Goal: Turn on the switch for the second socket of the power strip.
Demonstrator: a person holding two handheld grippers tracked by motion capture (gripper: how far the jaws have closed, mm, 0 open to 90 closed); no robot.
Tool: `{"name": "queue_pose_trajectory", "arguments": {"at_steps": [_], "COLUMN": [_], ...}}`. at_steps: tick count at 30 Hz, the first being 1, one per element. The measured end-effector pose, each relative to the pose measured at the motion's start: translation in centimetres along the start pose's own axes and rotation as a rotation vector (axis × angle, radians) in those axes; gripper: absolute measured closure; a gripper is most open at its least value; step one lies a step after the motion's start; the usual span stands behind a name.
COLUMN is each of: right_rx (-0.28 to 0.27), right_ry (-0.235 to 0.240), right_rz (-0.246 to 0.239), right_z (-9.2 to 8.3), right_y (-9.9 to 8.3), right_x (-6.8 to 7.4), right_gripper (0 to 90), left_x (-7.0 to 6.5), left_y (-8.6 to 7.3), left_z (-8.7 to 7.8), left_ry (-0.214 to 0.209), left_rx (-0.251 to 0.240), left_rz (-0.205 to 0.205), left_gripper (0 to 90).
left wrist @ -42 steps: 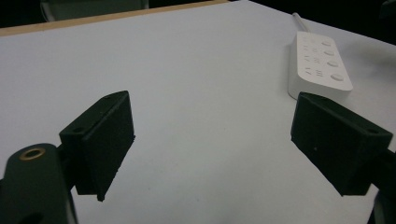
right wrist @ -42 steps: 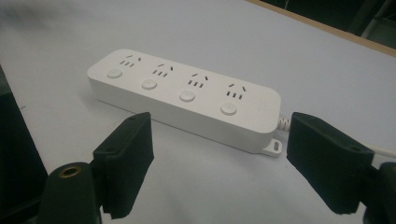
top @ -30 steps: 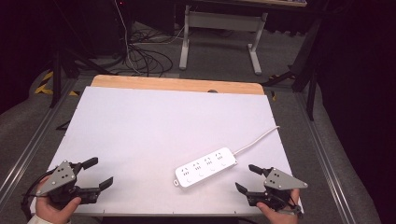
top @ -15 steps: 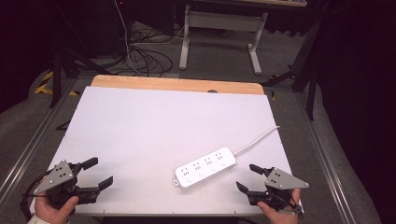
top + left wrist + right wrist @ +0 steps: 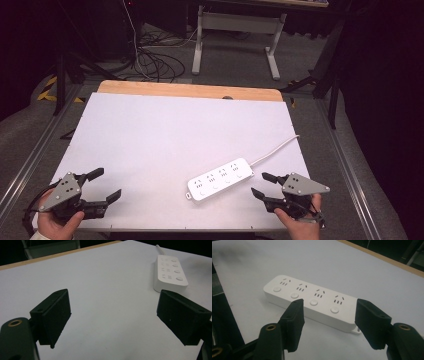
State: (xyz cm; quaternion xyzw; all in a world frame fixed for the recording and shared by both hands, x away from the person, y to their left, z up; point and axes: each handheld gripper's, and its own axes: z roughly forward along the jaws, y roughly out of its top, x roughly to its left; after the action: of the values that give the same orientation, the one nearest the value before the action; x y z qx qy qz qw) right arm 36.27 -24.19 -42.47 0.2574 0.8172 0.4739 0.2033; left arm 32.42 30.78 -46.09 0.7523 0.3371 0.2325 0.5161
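Note:
A white power strip with several sockets and round buttons lies flat near the front right of the white table. Its white cable runs off to the right edge. My right gripper sits just right of the strip, apart from it and open. Its jaws have just been closing, with nothing between them. The right gripper view looks over my right gripper onto the strip. My left gripper rests at the front left, open and empty. In the left gripper view, my left gripper stands wide, with the strip far off.
A wooden strip borders the table's far edge. Beyond it, black cables lie on the floor and a grey metal stand rises. Metal rails run along both sides of the table.
The right gripper's jaws have drawn somewhat closer together. Both hands and the power strip stay where they were.

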Motion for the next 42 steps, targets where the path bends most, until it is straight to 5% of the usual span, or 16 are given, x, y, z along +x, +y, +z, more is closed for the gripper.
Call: {"name": "queue_pose_trajectory", "arguments": {"at_steps": [17, 42], "right_rx": [0.006, 0.025], "right_ry": [0.044, 0.105], "right_rz": [-0.033, -0.045], "right_z": [2.5, 6.6], "right_y": [4.4, 7.0], "right_x": [0.1, 0.5], "right_gripper": [47.7, 50.8], "left_x": [0.0, -0.1], "left_y": [0.0, 0.0], "left_z": [0.0, 0.0], "left_ry": [0.013, 0.019], "left_rx": [0.008, 0.017], "left_rz": [0.011, 0.01], "left_gripper": [12.6, 12.6]}}
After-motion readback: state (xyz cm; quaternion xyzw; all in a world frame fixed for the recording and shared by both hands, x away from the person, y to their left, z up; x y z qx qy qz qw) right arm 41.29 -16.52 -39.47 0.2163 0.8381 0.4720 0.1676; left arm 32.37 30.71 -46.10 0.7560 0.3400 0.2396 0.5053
